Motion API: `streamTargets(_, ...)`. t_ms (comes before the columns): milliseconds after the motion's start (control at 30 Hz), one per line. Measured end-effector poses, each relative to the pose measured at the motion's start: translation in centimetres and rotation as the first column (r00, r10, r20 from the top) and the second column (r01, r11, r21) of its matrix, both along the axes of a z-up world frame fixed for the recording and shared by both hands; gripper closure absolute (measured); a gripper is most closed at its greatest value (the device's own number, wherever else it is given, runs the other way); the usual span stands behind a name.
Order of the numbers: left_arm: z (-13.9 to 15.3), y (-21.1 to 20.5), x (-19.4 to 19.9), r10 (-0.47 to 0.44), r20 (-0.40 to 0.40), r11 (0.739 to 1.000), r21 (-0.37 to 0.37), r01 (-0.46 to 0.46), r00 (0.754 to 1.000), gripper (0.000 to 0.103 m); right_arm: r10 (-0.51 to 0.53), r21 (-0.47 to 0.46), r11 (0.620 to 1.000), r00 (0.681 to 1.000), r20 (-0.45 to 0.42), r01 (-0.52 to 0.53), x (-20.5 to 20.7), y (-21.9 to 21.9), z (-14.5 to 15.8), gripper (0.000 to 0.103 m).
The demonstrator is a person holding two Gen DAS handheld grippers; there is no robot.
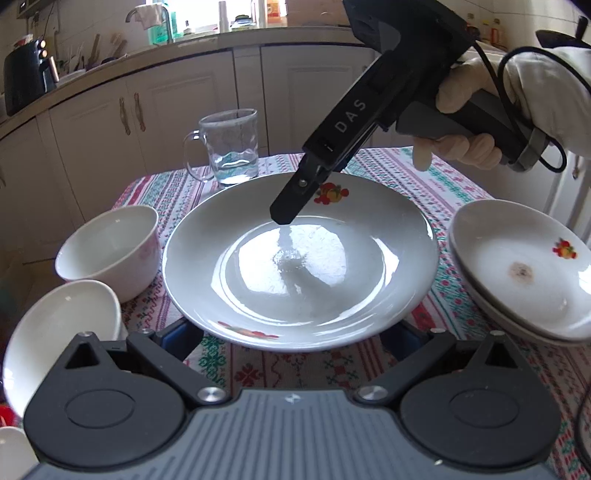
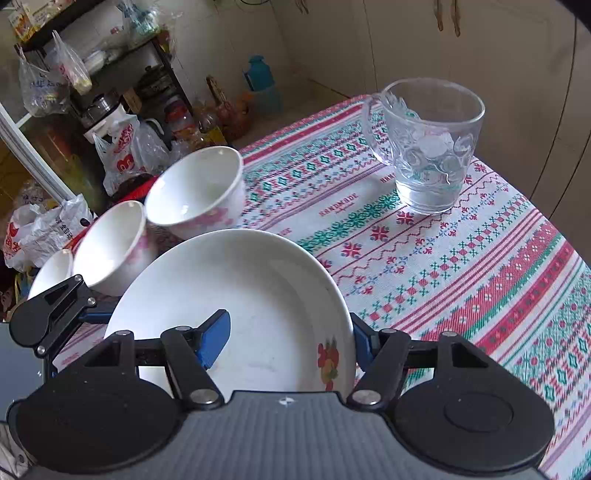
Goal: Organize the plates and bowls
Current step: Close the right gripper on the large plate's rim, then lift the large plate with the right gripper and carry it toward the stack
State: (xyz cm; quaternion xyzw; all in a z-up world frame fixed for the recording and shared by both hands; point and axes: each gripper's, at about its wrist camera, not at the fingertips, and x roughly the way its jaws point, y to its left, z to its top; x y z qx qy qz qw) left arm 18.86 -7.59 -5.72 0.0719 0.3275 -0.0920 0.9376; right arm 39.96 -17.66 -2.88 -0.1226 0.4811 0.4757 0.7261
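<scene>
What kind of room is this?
Likely a home kitchen: pale cabinets under a countertop, a curved sink tap, and white ceramic bowls on a patterned tablecloth.

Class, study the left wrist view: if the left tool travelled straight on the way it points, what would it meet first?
The large plate: its near rim already sits between the left tool's wide-spread fingers, so contact would be almost immediate. Whether the fingers would slip beneath it is unclear.

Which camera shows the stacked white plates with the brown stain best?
The left wrist view: the stacked white plates, topmost with a brown stain and fruit print, sit at its right edge on the patterned tablecloth. The right wrist view doesn't show them.
</scene>
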Motion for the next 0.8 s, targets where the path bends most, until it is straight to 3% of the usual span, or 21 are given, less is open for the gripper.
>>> streamTargets(433,3.1,-0.9,-4.3,-0.111,0.004,0.994,-0.002,0.111,0.994,0.003,-0.072,0.022,0.997,0.997,0.041,0.071,-6.2,-3.0,3.4,0.03)
streamTargets(800,4.0,-3.9,-6.8,-0.258,0.014,0.966,0.015,0.258,0.966,0.003,-0.204,0.033,0.979,0.977,0.055,0.202,-11.3,-8.7,3.9,0.03)
